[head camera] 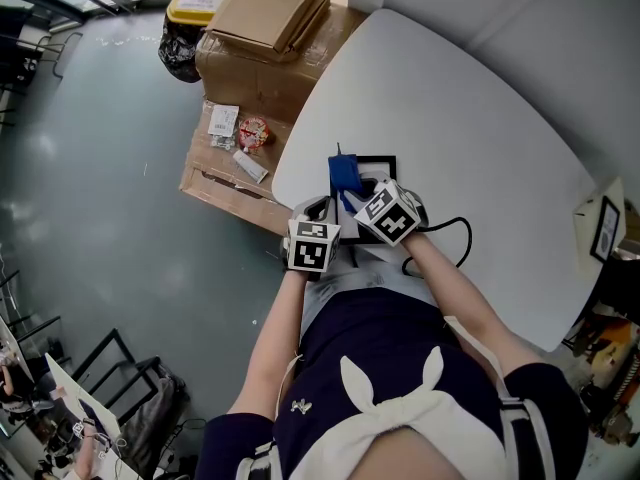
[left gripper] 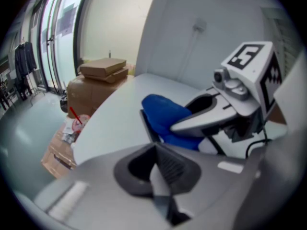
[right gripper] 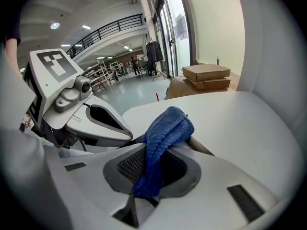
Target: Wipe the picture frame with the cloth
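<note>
A black picture frame point(head camera: 386, 162) lies on the white table point(head camera: 470, 138) near its front edge. My right gripper point(head camera: 362, 200) is shut on a blue cloth point(head camera: 345, 180), which rests on the frame's left part. In the right gripper view the cloth point(right gripper: 165, 128) runs up from between the jaws and folds over their tips. My left gripper point(head camera: 325, 213) sits just left of it, jaws closed at the frame's near edge point(left gripper: 147, 123). The blue cloth point(left gripper: 163, 114) and the right gripper point(left gripper: 192, 123) show straight ahead in the left gripper view.
Cardboard boxes point(head camera: 265, 28) with flat boxes on top stand beyond the table's left edge, with snack packets point(head camera: 240, 133) on a lower box. A black cable point(head camera: 455, 233) trails across the table by my right arm. A small framed card point(head camera: 605, 228) stands at the table's right edge.
</note>
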Available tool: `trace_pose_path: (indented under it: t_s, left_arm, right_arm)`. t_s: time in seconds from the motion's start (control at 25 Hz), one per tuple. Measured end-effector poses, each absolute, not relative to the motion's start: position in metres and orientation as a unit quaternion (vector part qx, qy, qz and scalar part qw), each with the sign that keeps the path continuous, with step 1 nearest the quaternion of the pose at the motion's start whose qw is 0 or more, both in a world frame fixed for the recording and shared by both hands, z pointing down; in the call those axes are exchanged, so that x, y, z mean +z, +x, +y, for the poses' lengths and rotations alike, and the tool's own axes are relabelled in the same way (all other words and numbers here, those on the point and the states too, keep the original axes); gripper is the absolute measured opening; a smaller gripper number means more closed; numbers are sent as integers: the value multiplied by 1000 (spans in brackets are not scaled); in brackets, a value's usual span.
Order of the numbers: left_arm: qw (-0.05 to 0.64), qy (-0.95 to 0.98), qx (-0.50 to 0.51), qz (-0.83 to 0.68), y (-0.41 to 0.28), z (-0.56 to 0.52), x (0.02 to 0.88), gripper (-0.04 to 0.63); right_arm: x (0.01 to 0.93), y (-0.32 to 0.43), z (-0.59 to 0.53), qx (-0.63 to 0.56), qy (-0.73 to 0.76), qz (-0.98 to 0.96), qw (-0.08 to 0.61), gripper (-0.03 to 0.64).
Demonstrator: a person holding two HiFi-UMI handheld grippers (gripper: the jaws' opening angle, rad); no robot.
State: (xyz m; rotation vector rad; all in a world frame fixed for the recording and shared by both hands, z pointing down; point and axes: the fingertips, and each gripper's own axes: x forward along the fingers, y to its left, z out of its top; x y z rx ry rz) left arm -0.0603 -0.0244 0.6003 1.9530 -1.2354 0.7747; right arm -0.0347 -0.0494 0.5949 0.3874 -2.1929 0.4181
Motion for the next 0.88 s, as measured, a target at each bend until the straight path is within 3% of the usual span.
trace_pose_path:
  t_s: [0.88]
  left_arm:
    - [342, 753, 299, -476, -60, -23, 598, 3]
  right_arm:
    - [592, -17, -67, 165, 212, -866, 423, 66]
